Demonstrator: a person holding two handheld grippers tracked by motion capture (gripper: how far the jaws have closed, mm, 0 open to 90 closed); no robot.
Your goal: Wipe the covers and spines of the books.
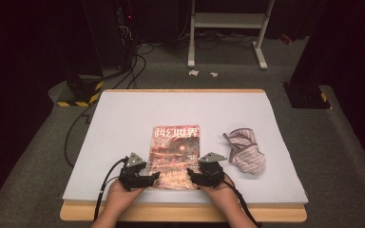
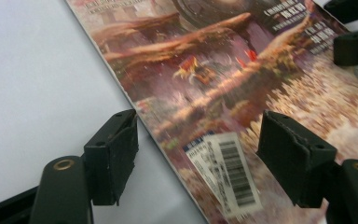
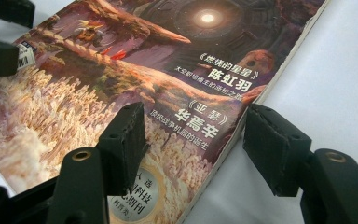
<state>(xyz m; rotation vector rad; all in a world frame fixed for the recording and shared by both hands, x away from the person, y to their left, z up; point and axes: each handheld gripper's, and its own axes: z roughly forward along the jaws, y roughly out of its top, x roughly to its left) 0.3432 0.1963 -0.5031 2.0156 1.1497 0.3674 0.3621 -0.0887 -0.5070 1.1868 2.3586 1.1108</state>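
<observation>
A magazine (image 1: 176, 154) with a reddish illustrated cover lies flat near the front of the white table. My left gripper (image 1: 151, 179) is at its near left corner, jaws open and straddling the left edge of the magazine (image 2: 223, 93), one pad (image 2: 116, 149) over the table, the other over the cover by the barcode. At the near right corner my right gripper (image 1: 191, 177) stands open too, straddling the right edge of the magazine (image 3: 144, 70), with one pad (image 3: 272, 147) over the table. Neither pair of pads presses on the cover.
A striped oven mitt (image 1: 246, 151) lies right of the magazine. The white table surface (image 1: 123, 123) is bare at the back and left. Beyond the table are cables, a white stand (image 1: 228, 28) and yellow-black floor bases (image 1: 78, 92).
</observation>
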